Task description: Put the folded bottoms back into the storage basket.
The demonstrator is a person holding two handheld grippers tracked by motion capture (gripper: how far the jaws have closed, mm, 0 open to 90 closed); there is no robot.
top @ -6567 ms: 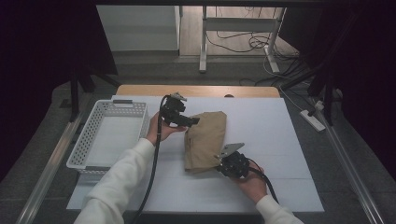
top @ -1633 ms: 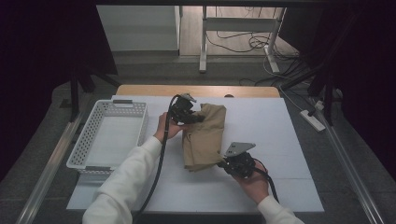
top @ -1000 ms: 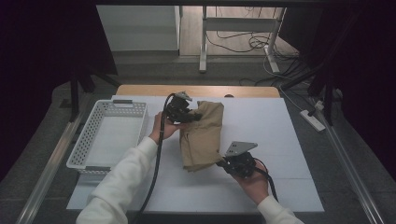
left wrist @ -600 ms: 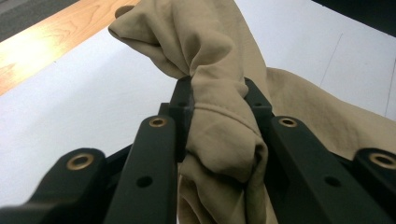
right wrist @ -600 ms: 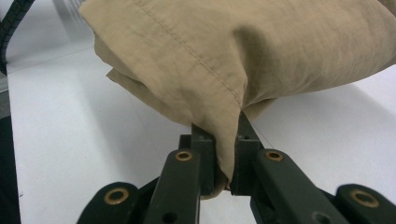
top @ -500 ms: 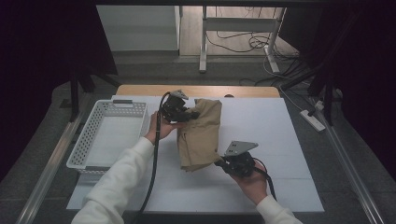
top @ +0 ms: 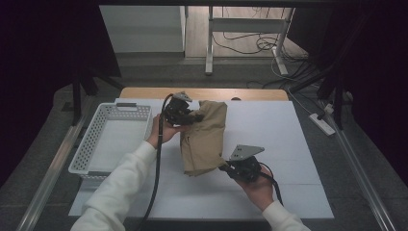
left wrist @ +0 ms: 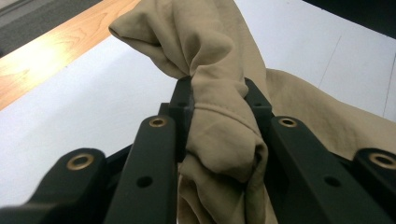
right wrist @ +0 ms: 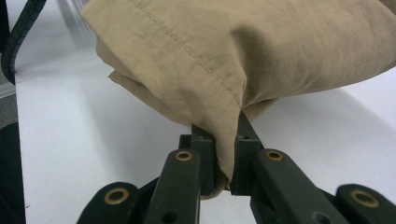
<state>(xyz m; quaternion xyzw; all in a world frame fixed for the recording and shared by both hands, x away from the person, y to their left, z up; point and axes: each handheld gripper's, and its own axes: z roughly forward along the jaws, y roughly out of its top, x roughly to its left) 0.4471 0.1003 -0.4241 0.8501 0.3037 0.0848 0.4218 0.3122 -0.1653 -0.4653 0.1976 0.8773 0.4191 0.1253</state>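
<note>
At the center of the frame, a tan garment (top: pixel 204 137) lies bunched on the white table (top: pixel 288 134). The left claw (top: pixel 192 117) clenches its upper edge, while the right claw (top: pixel 226 167) pinches its lower hem. A white basket (top: pixel 113 139) sits at left.

The hand-held gripper (right wrist: pixel 227 156) pinches a hem of tan cloth (right wrist: pixel 261 51) above the white table (right wrist: pixel 84 154).
</note>
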